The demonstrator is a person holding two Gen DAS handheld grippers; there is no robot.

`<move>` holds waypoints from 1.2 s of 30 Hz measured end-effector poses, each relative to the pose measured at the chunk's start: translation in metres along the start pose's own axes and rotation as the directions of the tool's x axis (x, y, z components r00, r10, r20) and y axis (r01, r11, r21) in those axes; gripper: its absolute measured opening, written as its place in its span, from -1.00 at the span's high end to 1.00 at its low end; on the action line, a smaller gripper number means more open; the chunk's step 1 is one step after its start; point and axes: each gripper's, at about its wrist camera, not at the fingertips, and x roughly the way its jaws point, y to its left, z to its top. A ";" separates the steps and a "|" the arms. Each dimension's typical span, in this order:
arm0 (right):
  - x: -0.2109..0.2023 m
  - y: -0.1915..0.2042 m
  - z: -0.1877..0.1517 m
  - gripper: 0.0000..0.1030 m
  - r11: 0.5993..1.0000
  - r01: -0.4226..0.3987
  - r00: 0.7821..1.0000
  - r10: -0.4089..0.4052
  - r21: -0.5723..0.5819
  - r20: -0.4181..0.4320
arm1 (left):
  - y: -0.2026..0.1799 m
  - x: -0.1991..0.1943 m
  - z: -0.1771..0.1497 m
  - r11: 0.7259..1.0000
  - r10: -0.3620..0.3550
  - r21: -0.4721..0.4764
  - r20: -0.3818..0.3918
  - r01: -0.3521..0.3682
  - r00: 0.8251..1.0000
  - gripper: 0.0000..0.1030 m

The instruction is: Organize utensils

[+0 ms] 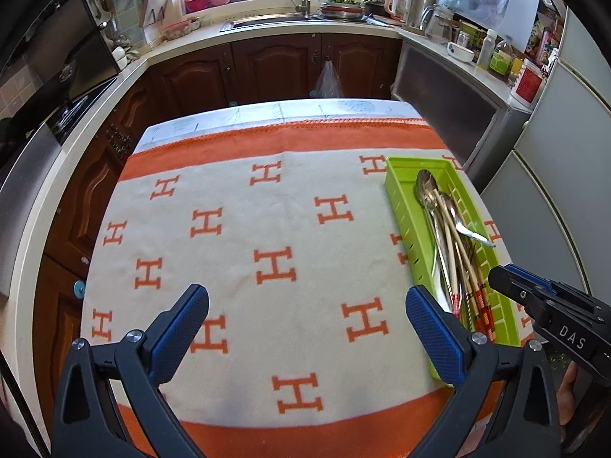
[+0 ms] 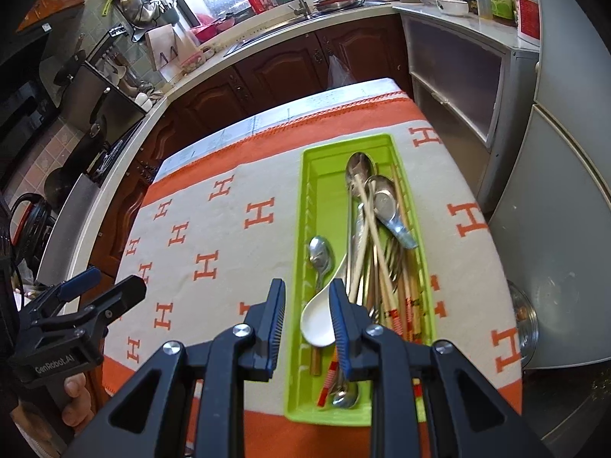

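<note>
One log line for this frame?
left hand-held gripper open, empty | right hand-held gripper open above white spoon | utensils in green tray

tray (image 2: 305, 198): one | white spoon (image 2: 317, 324): one | metal spoons (image 2: 361, 170): at least four | chopsticks (image 2: 385, 286): several, too bunched to count

near end of tray (image 1: 397, 206) hidden behind left gripper (image 1: 307, 328); right gripper (image 2: 307, 318) covers part of white spoon (image 2: 317, 322); chopstick (image 2: 385, 297) ends buried.

Lime-green tray (image 2: 311, 175), orange-H-patterned cloth (image 1: 244, 175)
</note>
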 end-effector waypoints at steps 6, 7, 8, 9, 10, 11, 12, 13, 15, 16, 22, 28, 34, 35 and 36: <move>-0.014 0.024 -0.014 0.54 0.999 -0.018 1.000 0.018 -0.038 0.022 | 0.009 -0.024 -0.017 0.999 0.045 -0.029 0.040 -0.043 0.998 -0.98; -0.018 0.030 -0.015 0.54 0.998 -0.019 0.999 0.021 -0.052 0.035 | 0.011 -0.029 -0.019 0.998 0.053 -0.039 0.050 -0.051 0.997 -0.98; -0.025 0.036 -0.017 0.54 0.997 -0.022 0.998 0.025 -0.071 0.053 | 0.013 -0.035 -0.020 0.998 0.052 -0.049 0.059 -0.049 0.997 -0.98; -0.029 0.041 -0.018 0.52 0.996 -0.020 0.997 0.026 -0.087 0.066 | 0.014 -0.039 -0.021 0.997 0.049 -0.061 0.067 -0.045 0.997 -0.98; -0.035 0.048 -0.019 0.46 0.994 -0.014 0.996 0.024 -0.109 0.090 | 0.015 -0.044 -0.021 0.996 0.049 -0.074 0.074 -0.043 0.996 -0.98; -0.040 0.052 -0.019 0.42 0.993 -0.009 0.994 0.023 -0.122 0.110 | 0.016 -0.048 -0.022 0.995 0.055 -0.089 0.083 -0.048 0.995 -0.98; -0.046 0.057 -0.021 0.32 0.991 -0.007 0.991 0.025 -0.133 0.130 | 0.017 -0.052 -0.023 0.993 0.064 -0.102 0.097 -0.054 0.993 -0.98; -0.050 0.060 -0.021 0.25 0.990 -0.008 0.989 0.029 -0.142 0.145 | 0.017 -0.055 -0.023 0.992 0.072 -0.108 0.107 -0.061 0.992 -0.98; -0.058 0.068 -0.025 0.18 0.986 -0.008 0.984 0.037 -0.165 0.177 | 0.017 -0.062 -0.026 0.990 0.093 -0.118 0.136 -0.077 0.986 -0.98; -0.060 0.070 -0.027 0.17 0.985 -0.007 0.982 0.039 -0.171 0.184 | 0.017 -0.064 -0.026 0.989 0.101 -0.120 0.145 -0.083 0.984 -0.98; -0.061 0.076 -0.031 0.16 0.984 -0.014 0.983 0.046 -0.178 0.177 | 0.012 -0.070 -0.029 0.988 0.126 -0.111 0.181 -0.107 0.975 -0.98; -0.056 0.076 -0.030 0.15 0.985 -0.008 0.985 0.037 -0.173 0.167 | 0.011 -0.066 -0.028 0.987 0.136 -0.106 0.174 -0.119 0.975 -0.98; -0.051 0.076 -0.030 0.15 0.987 -0.004 0.988 0.029 -0.163 0.151 | 0.014 -0.062 -0.028 0.987 0.135 -0.109 0.161 -0.118 0.978 -0.98; -0.050 0.077 -0.030 0.15 0.987 -0.002 0.988 0.027 -0.162 0.150 | 0.014 -0.062 -0.028 0.987 0.135 -0.109 0.161 -0.119 0.978 -0.98; -0.049 0.077 -0.030 0.15 0.987 -0.001 0.988 0.025 -0.161 0.149 | 0.014 -0.062 -0.028 0.987 0.136 -0.109 0.160 -0.119 0.978 -0.98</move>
